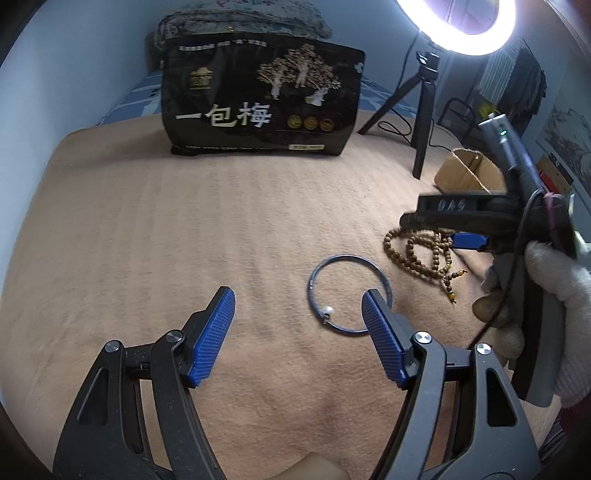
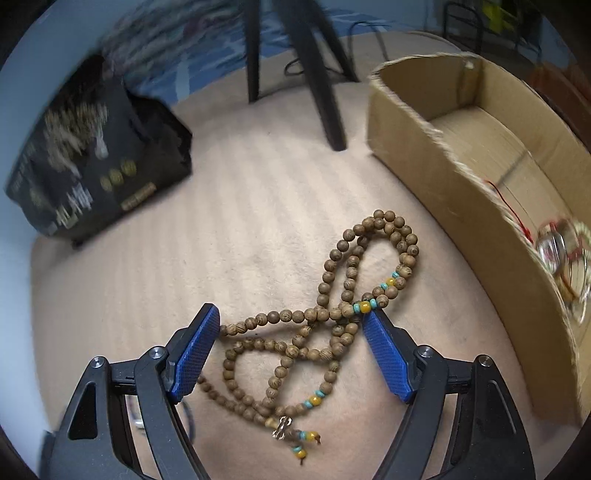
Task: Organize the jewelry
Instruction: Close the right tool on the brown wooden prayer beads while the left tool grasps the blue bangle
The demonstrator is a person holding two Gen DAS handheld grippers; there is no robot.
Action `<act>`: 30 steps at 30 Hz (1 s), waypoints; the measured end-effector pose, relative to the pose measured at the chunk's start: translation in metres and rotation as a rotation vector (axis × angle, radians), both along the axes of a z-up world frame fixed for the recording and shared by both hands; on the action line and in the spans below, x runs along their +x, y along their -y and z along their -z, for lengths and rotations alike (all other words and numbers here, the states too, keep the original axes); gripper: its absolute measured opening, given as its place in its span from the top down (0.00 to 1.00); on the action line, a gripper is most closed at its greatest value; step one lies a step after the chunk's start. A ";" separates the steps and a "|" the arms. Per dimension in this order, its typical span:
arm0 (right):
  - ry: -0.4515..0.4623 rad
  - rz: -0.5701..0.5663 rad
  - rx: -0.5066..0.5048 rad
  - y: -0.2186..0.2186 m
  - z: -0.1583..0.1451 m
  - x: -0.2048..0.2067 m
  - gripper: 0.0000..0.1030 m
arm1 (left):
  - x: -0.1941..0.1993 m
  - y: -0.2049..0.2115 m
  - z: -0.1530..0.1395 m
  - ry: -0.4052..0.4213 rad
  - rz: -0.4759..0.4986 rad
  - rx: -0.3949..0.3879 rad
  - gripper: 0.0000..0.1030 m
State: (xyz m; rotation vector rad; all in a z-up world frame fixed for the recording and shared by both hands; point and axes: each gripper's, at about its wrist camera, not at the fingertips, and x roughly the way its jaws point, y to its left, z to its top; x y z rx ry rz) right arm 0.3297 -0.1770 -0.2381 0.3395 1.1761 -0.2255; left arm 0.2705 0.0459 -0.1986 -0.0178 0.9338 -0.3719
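Note:
My left gripper (image 1: 298, 295) hangs open over the tan blanket with nothing between its fingers. A thin blue bangle (image 1: 311, 288) with a white pearl lies flat just to the right, partly behind the right fingertip. A wooden bead necklace (image 1: 417, 254) lies further right, under a gloved hand (image 1: 554, 273) that holds the other tool. In the right wrist view my right gripper (image 2: 291, 312) points down, open, its fingers on either side of the bead necklace (image 2: 343, 321), which rests loose on the blanket. A cardboard box (image 2: 424, 155) stands to the right, with a clear bangle and red cord (image 2: 561, 251) inside.
A black snack bag (image 1: 258, 99) stands at the back of the blanket. A tripod (image 1: 423, 122) with a ring light (image 1: 454, 22) stands behind the cardboard box (image 1: 465, 173). Tripod legs (image 2: 321, 74) reach down close to the box.

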 end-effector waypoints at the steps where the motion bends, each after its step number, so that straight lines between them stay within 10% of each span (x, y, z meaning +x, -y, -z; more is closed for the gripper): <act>1: -0.009 -0.020 -0.025 -0.004 0.002 0.003 0.21 | 0.000 -0.003 -0.001 0.001 -0.007 -0.005 0.29; 14: -0.014 -0.378 -0.160 -0.026 0.010 -0.008 0.23 | 0.003 -0.022 -0.009 0.004 -0.053 -0.047 0.29; 30: -0.019 -0.507 -0.098 0.004 0.002 -0.042 0.48 | 0.007 0.056 0.012 -0.064 0.152 0.063 0.23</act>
